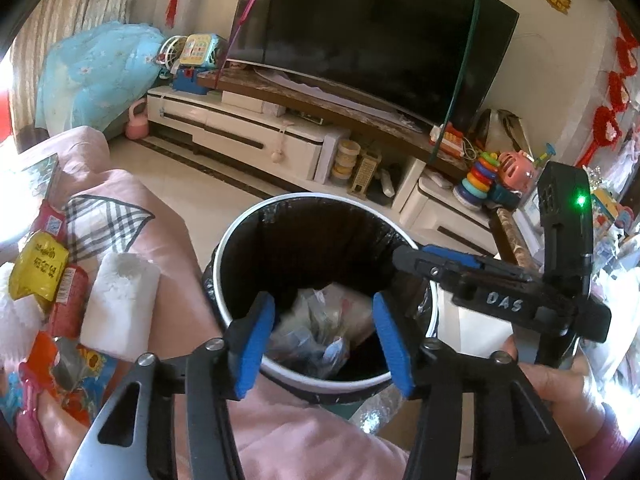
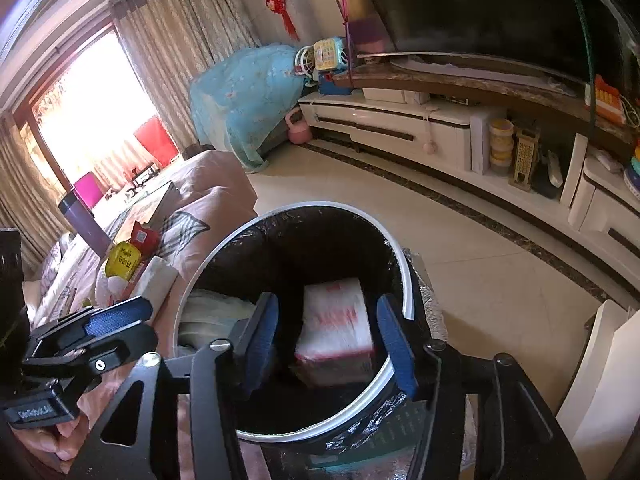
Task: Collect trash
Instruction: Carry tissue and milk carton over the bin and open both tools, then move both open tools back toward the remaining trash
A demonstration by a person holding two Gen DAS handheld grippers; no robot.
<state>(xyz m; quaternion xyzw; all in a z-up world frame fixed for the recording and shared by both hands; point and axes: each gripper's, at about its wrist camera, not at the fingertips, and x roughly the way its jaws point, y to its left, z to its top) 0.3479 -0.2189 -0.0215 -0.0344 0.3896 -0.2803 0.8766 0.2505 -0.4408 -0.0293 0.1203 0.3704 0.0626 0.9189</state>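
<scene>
open jaws above binned trash point(image 1: 316, 328)

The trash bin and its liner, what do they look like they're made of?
The bin looks like smooth white plastic, going by its glossy, even rim, though painted metal is possible. The liner looks like thin black plastic film: it is crinkled, shiny and folded over the rim.

Both wrist views close above bin point(image 1: 240, 236)
</scene>
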